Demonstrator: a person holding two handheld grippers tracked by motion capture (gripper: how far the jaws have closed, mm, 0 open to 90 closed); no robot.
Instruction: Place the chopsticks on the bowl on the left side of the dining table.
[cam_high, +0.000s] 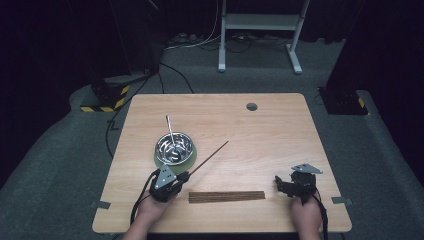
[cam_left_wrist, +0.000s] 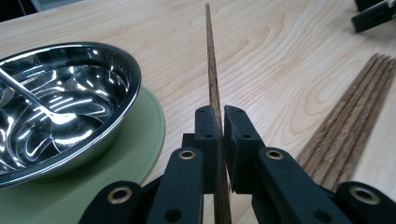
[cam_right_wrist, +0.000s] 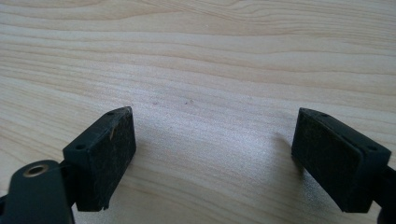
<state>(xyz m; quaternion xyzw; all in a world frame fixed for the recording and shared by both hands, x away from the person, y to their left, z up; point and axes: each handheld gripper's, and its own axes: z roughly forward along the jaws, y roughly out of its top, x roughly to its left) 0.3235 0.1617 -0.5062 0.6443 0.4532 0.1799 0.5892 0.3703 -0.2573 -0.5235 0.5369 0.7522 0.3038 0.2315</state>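
A: Item one, the left claw (cam_left_wrist: 217, 140). We log its jaws clamped on a single wooden stick (cam_high: 210, 157), gripped near one end so the long free length points away over the worktop (cam_high: 280, 130), up and to the right in the high view.

B: Why so low on the shaft?

A: We judge it gives reach; the tip can be steered toward a target while the hand stays back. The stick seems lifted clear of the wood, though we cannot confirm that from these angles.

B: Item two?

A: The right claw (cam_right_wrist: 215, 158). Jaws wide apart, nothing between them, bare wood grain beneath. We read it as parked, out of the way at the right of the worktop.

B: And outward from there?

A: A bundle of sticks (cam_high: 226, 196) lying flat between the two hands, side by side, presumably the stock the held one belongs to. Just beside the left claw, a steel bowl (cam_high: 173, 147) on a green mat (cam_left_wrist: 135, 154), with a metal utensil (cam_high: 170, 131) leaning inside it. The mat likely keeps the bowl from sliding.
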